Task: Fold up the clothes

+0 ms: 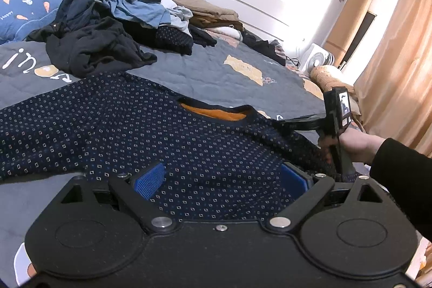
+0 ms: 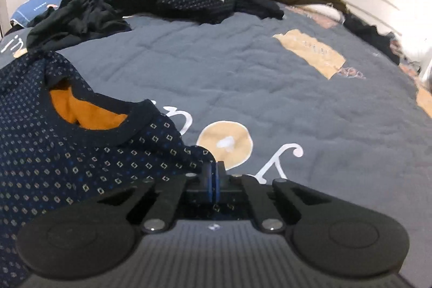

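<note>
A navy sweater [image 1: 162,136] with small square dots and an orange lining at the collar [image 1: 216,112] lies spread on the bed. My left gripper [image 1: 221,180] hovers over its chest, open, blue pads [image 1: 149,180] wide apart above the fabric. In the left wrist view a hand [image 1: 356,145] holds the right gripper [image 1: 324,134] at the sweater's right shoulder. In the right wrist view the right gripper [image 2: 213,177] is shut, its pads pinching the edge of the sweater [image 2: 81,166] at the shoulder beside the collar [image 2: 86,112]; patterned fabric shows behind the pads.
A grey quilt [image 2: 270,72] with tan patches covers the bed. A heap of unfolded clothes [image 1: 116,10] lies at the far side, with folded brown items [image 1: 205,10] to its right. A blue pillow [image 1: 24,12] is far left. A white fan [image 1: 318,58] and curtains [image 1: 399,58] stand right.
</note>
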A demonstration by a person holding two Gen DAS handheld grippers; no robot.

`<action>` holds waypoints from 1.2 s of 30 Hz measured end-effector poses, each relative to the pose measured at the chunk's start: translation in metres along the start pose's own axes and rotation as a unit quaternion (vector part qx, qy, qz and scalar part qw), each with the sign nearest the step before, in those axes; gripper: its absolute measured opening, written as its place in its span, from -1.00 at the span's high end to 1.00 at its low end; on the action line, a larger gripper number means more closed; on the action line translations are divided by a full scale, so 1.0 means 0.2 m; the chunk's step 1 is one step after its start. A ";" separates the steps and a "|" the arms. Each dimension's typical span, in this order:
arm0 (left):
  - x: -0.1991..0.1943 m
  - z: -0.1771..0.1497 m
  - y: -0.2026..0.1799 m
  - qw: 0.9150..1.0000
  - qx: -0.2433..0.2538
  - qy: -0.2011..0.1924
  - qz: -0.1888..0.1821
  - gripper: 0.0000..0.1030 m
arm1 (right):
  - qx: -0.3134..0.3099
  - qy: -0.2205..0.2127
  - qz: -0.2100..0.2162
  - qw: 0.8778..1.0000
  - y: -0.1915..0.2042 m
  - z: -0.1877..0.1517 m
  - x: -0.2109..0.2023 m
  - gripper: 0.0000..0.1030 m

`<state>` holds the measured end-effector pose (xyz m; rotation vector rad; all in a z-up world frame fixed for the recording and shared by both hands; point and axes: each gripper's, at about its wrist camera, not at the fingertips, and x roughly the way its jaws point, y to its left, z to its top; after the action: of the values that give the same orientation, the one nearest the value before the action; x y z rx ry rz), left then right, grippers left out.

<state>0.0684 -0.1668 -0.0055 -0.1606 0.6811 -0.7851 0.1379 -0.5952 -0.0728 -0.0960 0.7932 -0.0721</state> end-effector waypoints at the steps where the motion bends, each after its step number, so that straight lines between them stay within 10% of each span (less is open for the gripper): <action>1: 0.00 0.00 0.00 1.000 -0.001 0.000 0.000 -0.79 | -0.002 -0.009 -0.012 1.000 0.00 0.01 -0.01 0.96; 10: 0.00 0.00 0.02 1.000 -0.002 -0.003 0.006 -0.80 | 0.041 -0.093 -0.135 0.986 -0.11 0.10 0.03 0.96; 23: 0.00 0.00 -0.01 1.000 0.000 -0.002 0.001 -0.80 | 0.102 -0.070 -0.050 0.991 -0.13 0.13 -0.19 0.76; 29: -0.04 0.00 -0.05 1.000 -0.006 -0.015 -0.014 -0.81 | 0.150 -0.076 0.009 0.986 0.02 -0.21 -0.67 0.33; 36: -0.09 -0.01 -0.13 0.999 0.009 -0.024 -0.033 -0.83 | 0.236 -0.058 -0.015 0.970 0.22 -0.73 -1.08 0.18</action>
<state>0.0421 -0.1730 0.0108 -0.1859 0.6261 -0.8472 -0.1159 -0.5375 -0.0263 0.3357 0.6397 -0.2792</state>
